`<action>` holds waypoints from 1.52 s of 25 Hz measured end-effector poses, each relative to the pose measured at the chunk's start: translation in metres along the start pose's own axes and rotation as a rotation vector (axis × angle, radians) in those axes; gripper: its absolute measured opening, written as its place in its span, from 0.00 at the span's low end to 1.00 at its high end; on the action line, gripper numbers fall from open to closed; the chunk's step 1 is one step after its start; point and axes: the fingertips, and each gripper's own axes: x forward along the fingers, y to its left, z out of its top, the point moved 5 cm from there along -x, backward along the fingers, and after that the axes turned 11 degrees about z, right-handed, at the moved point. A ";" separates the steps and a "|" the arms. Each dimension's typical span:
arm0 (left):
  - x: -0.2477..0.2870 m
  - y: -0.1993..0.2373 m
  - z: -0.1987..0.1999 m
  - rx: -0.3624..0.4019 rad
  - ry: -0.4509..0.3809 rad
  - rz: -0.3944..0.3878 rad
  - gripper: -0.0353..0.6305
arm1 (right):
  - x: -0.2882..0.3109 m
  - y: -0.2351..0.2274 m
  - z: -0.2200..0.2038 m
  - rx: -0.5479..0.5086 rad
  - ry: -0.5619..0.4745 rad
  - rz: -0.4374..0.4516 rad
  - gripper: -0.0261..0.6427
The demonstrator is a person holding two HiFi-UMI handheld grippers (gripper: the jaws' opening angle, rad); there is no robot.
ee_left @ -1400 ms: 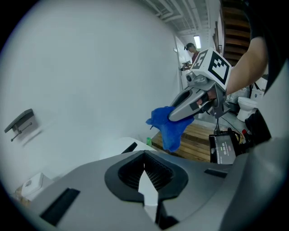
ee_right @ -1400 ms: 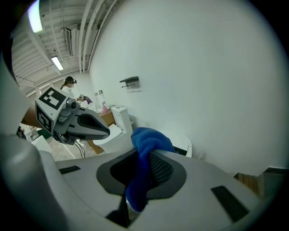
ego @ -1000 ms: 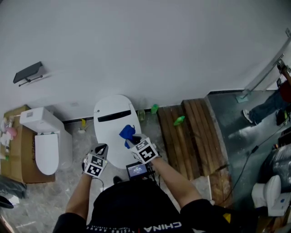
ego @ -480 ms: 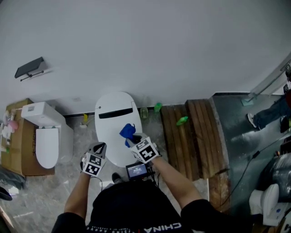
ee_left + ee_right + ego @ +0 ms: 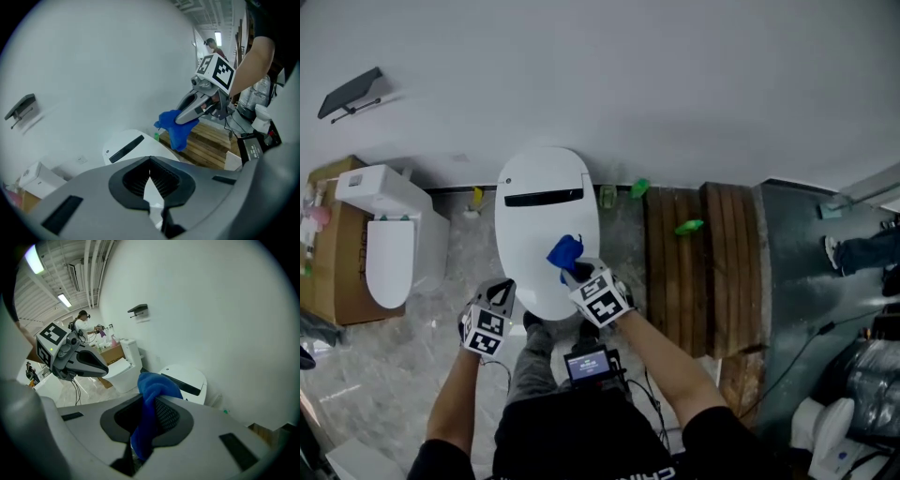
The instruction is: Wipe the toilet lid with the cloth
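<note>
- toilet lid [image 5: 546, 211]: closed, white, dead ahead; sits more central in the head view than 1 second back.
- cloth [image 5: 565, 253]: blue, bunched, over the lid's front half; contact with the lid unclear.
- right gripper [image 5: 574, 273]: jaws clenched on the cloth; has dropped toward the lid over the last second.
- left gripper [image 5: 500, 298]: jaws pressed together, nothing between them; beside the lid's front-left edge, also lower.
- Judgement: approach nearly done, wiping not yet started; next need is cloth pressed flat, then swept.
- Outward: 2nd toilet [image 5: 389, 258] at left, wooden planks [image 5: 698, 272] at right.
</note>
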 end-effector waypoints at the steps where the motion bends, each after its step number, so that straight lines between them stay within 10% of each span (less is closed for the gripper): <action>1: 0.006 0.003 -0.004 -0.003 -0.004 -0.007 0.07 | 0.009 -0.002 0.002 0.001 0.002 0.001 0.12; 23: 0.244 0.099 -0.162 -0.039 -0.017 -0.078 0.07 | 0.323 -0.099 -0.005 0.080 -0.043 -0.033 0.12; 38: 0.293 0.147 -0.200 -0.082 -0.018 -0.081 0.07 | 0.438 -0.116 0.030 0.040 0.006 -0.024 0.12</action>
